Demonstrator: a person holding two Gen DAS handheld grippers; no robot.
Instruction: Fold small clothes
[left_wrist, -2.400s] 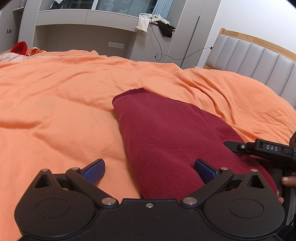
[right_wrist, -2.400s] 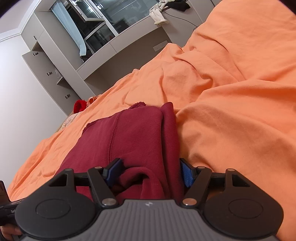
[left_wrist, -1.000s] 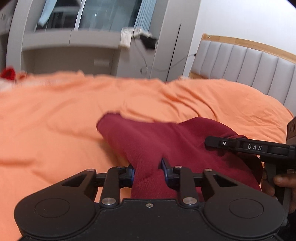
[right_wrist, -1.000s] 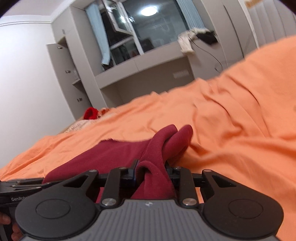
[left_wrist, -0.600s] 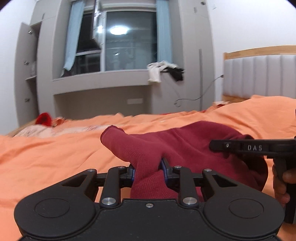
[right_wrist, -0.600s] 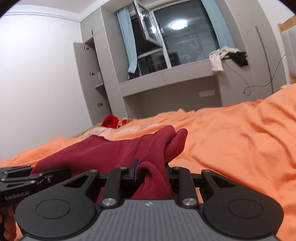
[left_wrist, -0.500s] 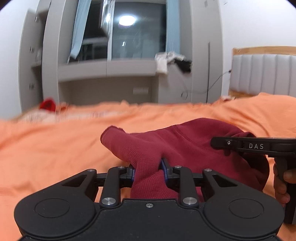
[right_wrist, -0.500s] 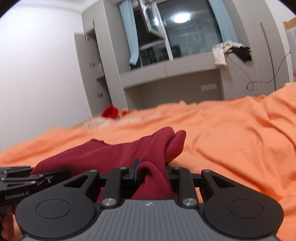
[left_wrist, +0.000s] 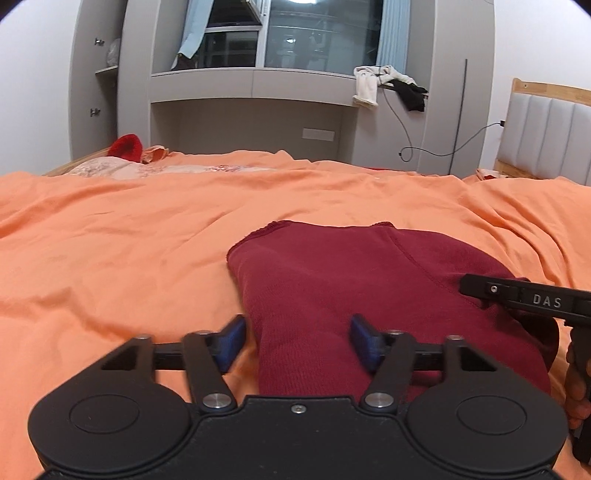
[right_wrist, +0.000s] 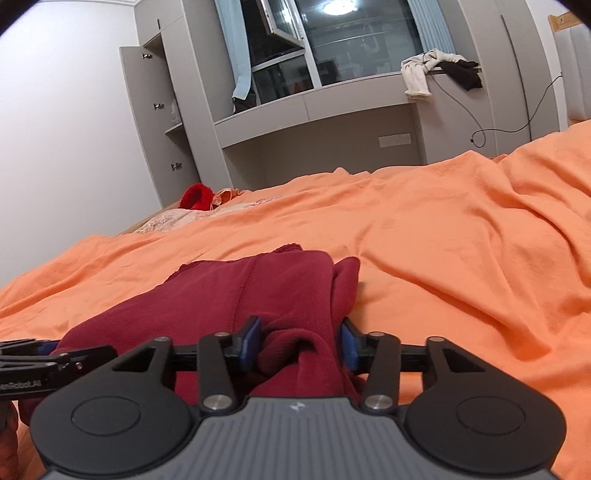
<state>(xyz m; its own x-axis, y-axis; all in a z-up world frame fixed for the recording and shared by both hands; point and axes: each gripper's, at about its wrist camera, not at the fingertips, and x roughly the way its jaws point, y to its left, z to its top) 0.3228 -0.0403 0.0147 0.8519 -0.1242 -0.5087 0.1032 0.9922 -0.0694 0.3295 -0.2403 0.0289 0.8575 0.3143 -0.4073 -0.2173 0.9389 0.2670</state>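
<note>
A dark red knit garment (left_wrist: 351, 280) lies folded on the orange bedspread (left_wrist: 110, 251). My left gripper (left_wrist: 297, 339) straddles its near left edge. Its jaws are opening: the left pad stands clear over the bedspread, and the right pad sits above the cloth without pinching it. In the right wrist view the garment (right_wrist: 258, 291) has a bunched near right corner between the blue pads of my right gripper (right_wrist: 299, 343). Those jaws are opening too, and the cloth sits loosely between them. Each gripper shows in the other's view: the right gripper (left_wrist: 524, 299), the left gripper (right_wrist: 37, 365).
A bright red item (left_wrist: 125, 147) and a pale patterned cloth lie at the bed's far edge. The padded headboard (left_wrist: 546, 136) stands at the right. White and black clothes (left_wrist: 384, 85) hang off the grey window ledge, with a cable below. Orange bedspread stretches all around the garment.
Both grippers were shut on the lifted garment's near edge. Their jaws have now parted and the garment lies flat on the bed. Both views have tipped downward.
</note>
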